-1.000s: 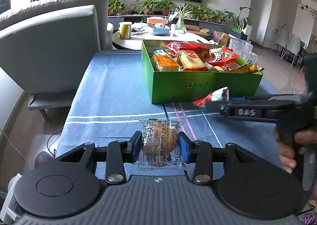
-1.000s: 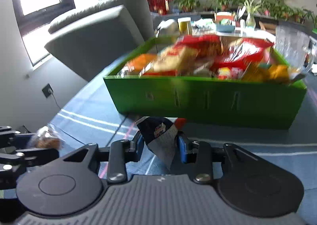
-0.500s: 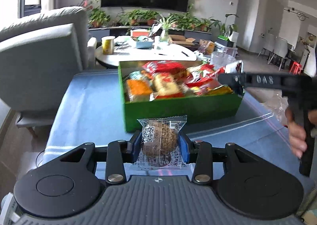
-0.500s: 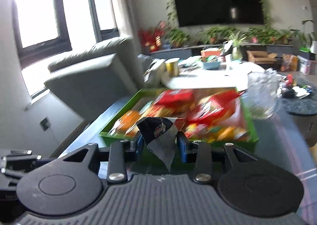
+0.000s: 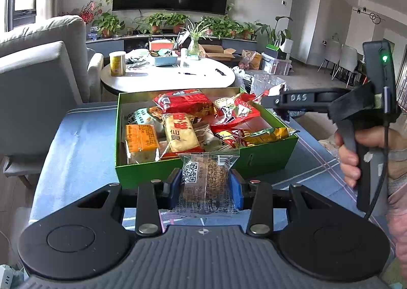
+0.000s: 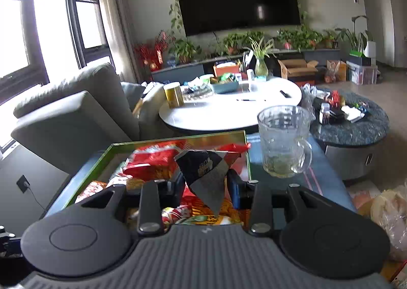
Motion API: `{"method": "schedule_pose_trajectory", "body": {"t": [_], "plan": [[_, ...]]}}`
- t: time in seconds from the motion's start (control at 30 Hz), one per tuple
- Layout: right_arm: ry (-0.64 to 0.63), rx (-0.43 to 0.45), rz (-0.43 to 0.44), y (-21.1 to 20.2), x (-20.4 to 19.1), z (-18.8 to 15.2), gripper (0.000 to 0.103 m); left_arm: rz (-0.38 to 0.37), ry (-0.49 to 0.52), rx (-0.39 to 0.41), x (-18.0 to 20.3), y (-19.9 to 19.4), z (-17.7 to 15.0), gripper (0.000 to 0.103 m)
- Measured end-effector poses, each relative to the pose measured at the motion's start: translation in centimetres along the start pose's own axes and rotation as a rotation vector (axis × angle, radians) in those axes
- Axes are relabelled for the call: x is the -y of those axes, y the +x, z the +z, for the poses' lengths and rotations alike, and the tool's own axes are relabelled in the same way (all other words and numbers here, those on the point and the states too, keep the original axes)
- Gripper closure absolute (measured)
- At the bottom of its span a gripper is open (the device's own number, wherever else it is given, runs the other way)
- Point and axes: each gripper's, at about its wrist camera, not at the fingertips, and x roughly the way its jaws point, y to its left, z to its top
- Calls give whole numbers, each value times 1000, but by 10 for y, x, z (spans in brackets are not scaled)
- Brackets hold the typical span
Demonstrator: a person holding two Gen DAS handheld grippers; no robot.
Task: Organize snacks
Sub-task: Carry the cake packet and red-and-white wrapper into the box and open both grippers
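Left gripper (image 5: 205, 182): clamped on clear-wrapped brown cake (image 5: 205, 179), poised at green box (image 5: 178, 174) near wall, 6 o'clock side. Right gripper (image 6: 205, 184): pinching dark snack packet (image 6: 207, 173) above box interior, packed with red, orange, yellow packets. Glass mug (image 6: 286, 141) at 2 o'clock on blue tablecloth (image 5: 76, 141).

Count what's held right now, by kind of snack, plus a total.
Round brown cake in clear wrapper, in left gripper: 1
Dark foil snack packet, in right gripper: 1
Total held: 2
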Motion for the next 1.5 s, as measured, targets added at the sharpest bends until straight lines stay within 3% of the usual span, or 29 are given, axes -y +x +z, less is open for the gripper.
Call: {"method": "schedule_pose_trajectory", "body": {"t": [0.27, 0.87, 1.03, 1.5], "plan": [[5, -37, -47, 9, 9, -12, 25, 10, -13, -28, 0, 17, 5, 66], [34, 10, 55, 7, 3, 5, 25, 22, 27, 10, 17, 46, 44, 66], [28, 19, 77, 10, -5, 15, 25, -2, 25, -12, 18, 68, 54, 66], [65, 12, 94, 26, -5, 25, 25, 40, 57, -21, 21, 106, 63, 66]]}}
